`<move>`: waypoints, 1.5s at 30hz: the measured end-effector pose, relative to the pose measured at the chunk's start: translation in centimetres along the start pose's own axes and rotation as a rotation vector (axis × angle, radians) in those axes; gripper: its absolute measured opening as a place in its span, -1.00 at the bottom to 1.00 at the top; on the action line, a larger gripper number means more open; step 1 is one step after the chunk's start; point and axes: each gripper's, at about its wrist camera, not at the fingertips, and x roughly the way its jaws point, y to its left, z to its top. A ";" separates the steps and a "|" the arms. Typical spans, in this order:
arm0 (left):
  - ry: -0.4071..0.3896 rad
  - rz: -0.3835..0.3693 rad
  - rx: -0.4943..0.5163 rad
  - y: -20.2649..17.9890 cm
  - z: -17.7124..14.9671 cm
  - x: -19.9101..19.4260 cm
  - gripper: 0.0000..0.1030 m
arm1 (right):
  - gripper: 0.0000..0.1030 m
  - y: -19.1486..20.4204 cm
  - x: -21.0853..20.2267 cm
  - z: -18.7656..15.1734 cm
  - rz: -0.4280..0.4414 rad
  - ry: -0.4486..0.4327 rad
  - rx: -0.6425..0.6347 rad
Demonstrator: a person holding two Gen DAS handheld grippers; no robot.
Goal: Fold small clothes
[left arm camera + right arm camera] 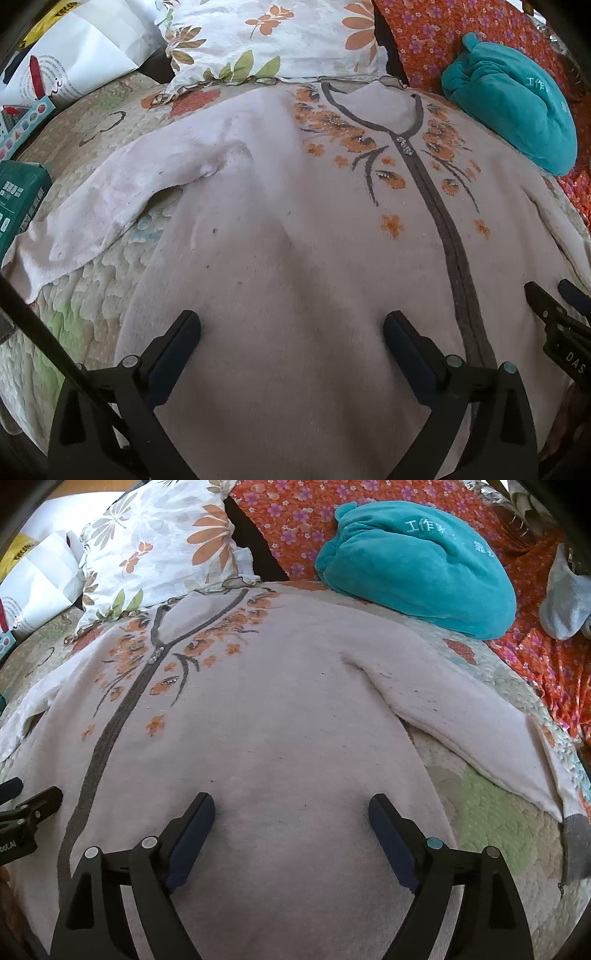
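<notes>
A pale pink cardigan [280, 229] [280, 709] with orange flowers and a grey zip band [450, 243] lies spread flat, front up, on a quilted bed cover [96, 295]. One sleeve [96, 206] stretches out to the left in the left wrist view. The other sleeve [472, 731] runs off to the right in the right wrist view. My left gripper [291, 325] hovers open over the lower left part of the body, nothing between its fingers. My right gripper [291, 808] is open over the lower right part, also holding nothing. Each gripper's tips show at the edge of the other's view.
A floral pillow [266, 40] and a teal plush cushion [513, 107] lie beyond the collar, on an orange flowered cloth [546, 664]. A white paper bag [74, 55] and a green packet [20, 199] sit at the left. Grey socks [565, 602] rest at the far right.
</notes>
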 end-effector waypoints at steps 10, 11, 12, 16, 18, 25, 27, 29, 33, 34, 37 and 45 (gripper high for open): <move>-0.004 0.006 -0.002 0.0 -0.3 -0.2 0.94 | 0.75 -0.2 0.0 0.0 0.001 -0.001 -0.003; -0.004 0.006 -0.002 0.1 -0.3 -0.2 0.94 | 0.76 -0.2 0.0 0.0 0.001 -0.001 -0.002; -0.004 0.007 -0.003 0.1 -0.3 -0.2 0.94 | 0.76 -0.2 0.0 0.0 0.002 0.000 -0.003; 0.000 0.006 -0.005 0.1 -0.3 -0.3 0.94 | 0.76 -0.2 0.0 0.0 0.000 -0.001 -0.003; 0.002 0.005 -0.006 0.2 -0.4 -0.4 0.94 | 0.77 -0.4 0.0 0.0 0.002 -0.001 -0.004; 0.013 0.003 -0.008 0.3 -0.4 -0.4 0.94 | 0.78 -0.4 0.0 0.0 0.002 -0.001 -0.005; 0.014 0.002 -0.008 0.3 -0.4 -0.4 0.94 | 0.78 -0.3 0.0 0.0 0.003 -0.001 -0.005; 0.015 0.002 -0.007 0.3 -0.4 -0.4 0.94 | 0.78 -0.4 0.0 0.0 0.004 -0.001 -0.004; 0.022 0.001 -0.009 0.2 -0.5 -0.4 0.94 | 0.78 -0.4 0.0 -0.1 0.002 -0.001 -0.005; 0.024 0.001 -0.010 0.2 -0.5 -0.4 0.94 | 0.78 -0.4 0.0 -0.1 0.002 -0.001 -0.005; 0.035 0.006 -0.014 0.1 -0.5 -0.5 0.94 | 0.79 -0.4 0.1 -0.1 0.005 -0.001 -0.004; 0.081 -0.083 -0.057 -0.5 0.2 -1.5 0.94 | 0.84 -1.4 -0.1 -0.1 0.060 -0.009 0.020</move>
